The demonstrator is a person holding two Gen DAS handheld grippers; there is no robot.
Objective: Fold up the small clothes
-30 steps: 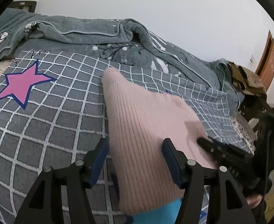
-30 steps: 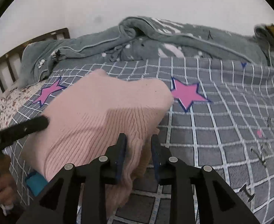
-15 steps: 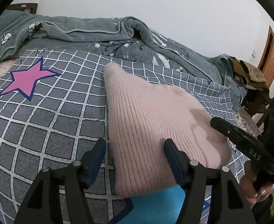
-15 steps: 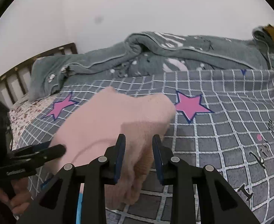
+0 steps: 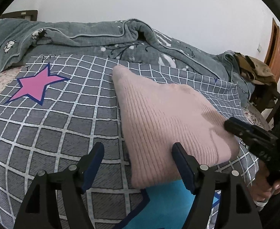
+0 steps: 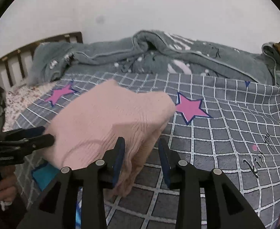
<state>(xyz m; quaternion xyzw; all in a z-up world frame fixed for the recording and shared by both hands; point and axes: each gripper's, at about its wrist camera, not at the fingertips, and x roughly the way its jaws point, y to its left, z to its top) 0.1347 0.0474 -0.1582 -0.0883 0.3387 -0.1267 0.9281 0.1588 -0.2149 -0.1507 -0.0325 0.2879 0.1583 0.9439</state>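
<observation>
A folded pink ribbed knit garment [image 5: 166, 122] lies on the grey checked bedsheet [image 5: 54, 126]. My left gripper [image 5: 138, 164] is open, just back from the garment's near edge, with nothing between its fingers. My right gripper [image 6: 140, 156] is open at the garment's [image 6: 109, 122] right side; the layered edge lies between its fingers, untouched. The right gripper also shows in the left wrist view [image 5: 254, 139], and the left gripper shows in the right wrist view [image 6: 25, 141].
A rumpled grey-green blanket [image 5: 94, 38] runs along the back of the bed by the wall. Pink stars [image 6: 192, 107] and a blue star [image 5: 170, 200] are printed on the sheet. A wooden headboard [image 6: 12, 61] is at the left, a chair with clothes [image 5: 258, 74] at the right.
The right gripper has opened and let go of the garment's edge, which now lies flat. Both grippers have drawn back a little toward the near edge.
</observation>
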